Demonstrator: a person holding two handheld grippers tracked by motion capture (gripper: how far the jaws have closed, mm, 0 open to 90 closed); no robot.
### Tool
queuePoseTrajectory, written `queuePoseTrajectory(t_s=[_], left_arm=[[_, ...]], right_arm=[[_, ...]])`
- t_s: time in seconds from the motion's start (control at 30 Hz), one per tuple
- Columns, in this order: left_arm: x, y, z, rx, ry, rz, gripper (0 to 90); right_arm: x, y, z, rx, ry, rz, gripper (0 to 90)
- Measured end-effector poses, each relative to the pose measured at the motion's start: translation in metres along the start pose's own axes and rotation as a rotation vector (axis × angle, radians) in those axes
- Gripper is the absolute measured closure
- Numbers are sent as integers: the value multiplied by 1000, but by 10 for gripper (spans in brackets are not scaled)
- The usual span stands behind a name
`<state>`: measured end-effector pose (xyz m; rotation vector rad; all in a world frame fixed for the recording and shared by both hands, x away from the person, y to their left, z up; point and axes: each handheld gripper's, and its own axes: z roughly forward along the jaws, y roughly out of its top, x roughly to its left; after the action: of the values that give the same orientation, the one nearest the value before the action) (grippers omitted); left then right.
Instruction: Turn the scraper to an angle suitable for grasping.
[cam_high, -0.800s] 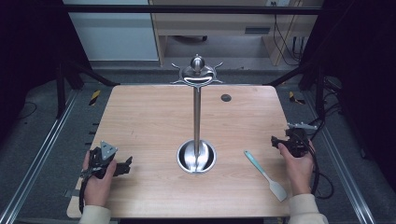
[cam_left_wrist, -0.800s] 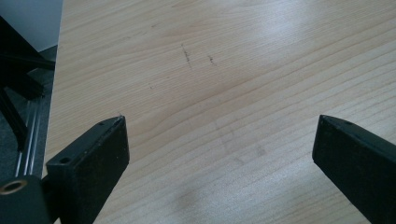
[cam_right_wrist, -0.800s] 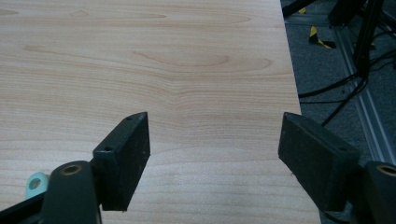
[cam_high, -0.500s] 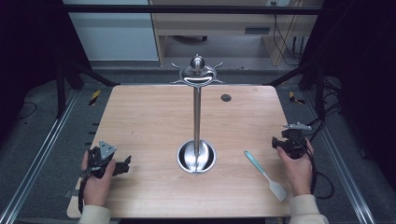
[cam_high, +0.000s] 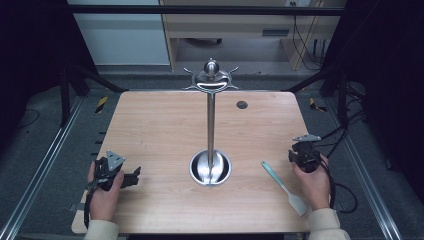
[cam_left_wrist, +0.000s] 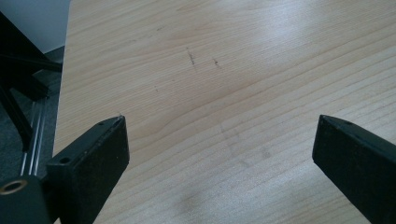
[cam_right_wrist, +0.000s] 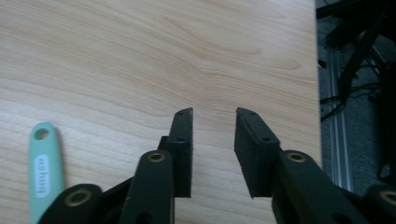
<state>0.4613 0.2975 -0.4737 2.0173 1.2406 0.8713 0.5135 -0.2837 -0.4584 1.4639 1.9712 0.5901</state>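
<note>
- Seen from the high camera, with the metal stand's base as the clock centre, a person's two forearms enter from the bottom edge at the near side of a wooden table (cam_high: 160, 125).
- At about 8 o'clock, near the table's near-left corner, the left hand holds the left gripper (cam_high: 131, 176) low over the wood, its black jaws pointing toward the table's middle.
- In the left gripper view the jaws stand wide apart, with bare wood grain between them and nothing in their hold.
- At about 4 o'clock lies a spatula (cam_high: 284, 187) flat on the table, with a mint-green handle and a pale blade; the handle end points toward the stand, the blade toward the near-right corner.
- At about 3 o'clock, by the table's right edge, the right hand holds the right gripper (cam_high: 300, 156), just beside the spatula and apart from it.
- In the right gripper view the right gripper's (cam_right_wrist: 214, 140) jaws stand a narrow gap apart over bare wood, gripping nothing; the spatula's green handle (cam_right_wrist: 45, 163) lies at 9 o'clock of them, untouched.
- At the centre stands a metal stand (cam_high: 210, 125): a round shiny base, an upright pole, and a crown of hooks with a knob on top.
- At about 1 o'clock, near the far edge, a small dark round hole (cam_high: 242, 105) marks the tabletop.
</note>
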Motion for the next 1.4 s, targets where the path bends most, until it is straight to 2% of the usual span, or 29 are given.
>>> queuePoseTrajectory(t_s=[0.03,0.13,0.17,0.2,0.4,0.5,0.63,0.8,0.97,1.0,1.07,1.4], left_arm=[[0,0,0,1,0,1,37],[0,0,0,0,-1,1,37],[0,0,0,-1,0,1,37],[0,0,0,1,-1,3,37],[0,0,1,3,3,3,37],[0,0,1,4,4,6,38],[1,0,0,-1,5,0,38],[1,0,0,0,3,4,38],[-1,1,0,0,0,9,38],[-1,1,0,0,0,9,38],[0,1,0,0,2,5,38],[-1,1,0,-1,1,7,38]], right_arm=[[4,0,1,4,19,-17,746],[9,0,4,20,48,-28,802],[11,0,4,29,60,-15,821],[11,-1,5,32,64,-30,839],[15,0,5,54,110,-33,900],[17,-1,5,58,111,-43,900],[24,-2,9,75,143,-66,900],[33,-1,9,67,161,-76,900],[43,0,12,82,184,-115,900],[43,0,12,82,184,-115,900],[45,0,13,83,214,-111,900],[50,-1,15,100,260,-142,900]])
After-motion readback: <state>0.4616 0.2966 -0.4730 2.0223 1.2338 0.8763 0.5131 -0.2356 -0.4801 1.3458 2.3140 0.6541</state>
